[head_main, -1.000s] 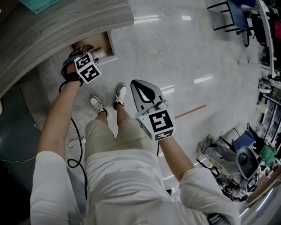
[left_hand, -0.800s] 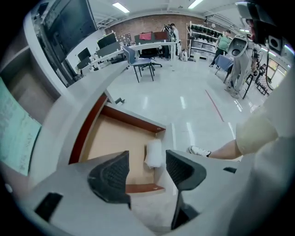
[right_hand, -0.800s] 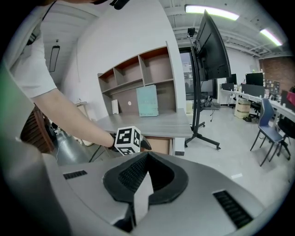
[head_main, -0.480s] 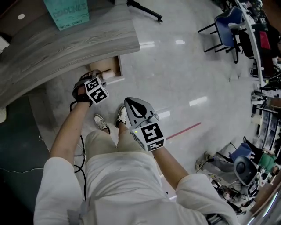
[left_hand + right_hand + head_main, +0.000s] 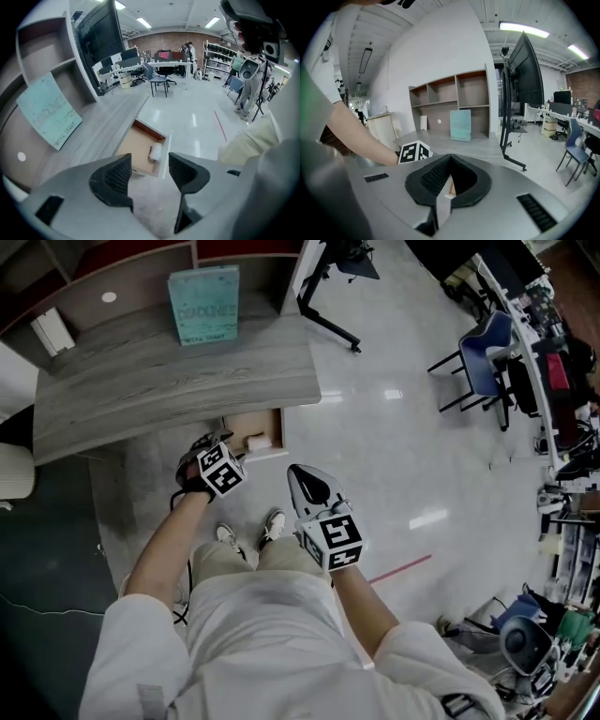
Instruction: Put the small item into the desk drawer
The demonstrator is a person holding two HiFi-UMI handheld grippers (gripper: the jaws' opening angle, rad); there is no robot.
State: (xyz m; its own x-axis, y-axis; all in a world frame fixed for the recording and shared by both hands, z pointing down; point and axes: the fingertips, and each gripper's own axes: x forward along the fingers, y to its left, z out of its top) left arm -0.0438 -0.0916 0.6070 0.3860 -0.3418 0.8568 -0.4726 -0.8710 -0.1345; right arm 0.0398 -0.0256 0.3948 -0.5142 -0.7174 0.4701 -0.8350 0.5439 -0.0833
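1. Tan-floored, standing open as the desk drawer [image 5: 138,147] beneath the grey wood-grain desktop [image 5: 178,381], holding the small white cylindrical item [image 5: 155,151] beside its front panel.
2. Hovering near it with the grey plastic left gripper [image 5: 150,161], jaws spread wide.
3. Pointing the grey plastic right gripper [image 5: 449,159] forward, jaws pressed together.

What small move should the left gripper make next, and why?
Probably push the drawer shut with the left gripper. The small white item already lies inside the open drawer, and this gripper's fingers are apart and empty, close in front of it.
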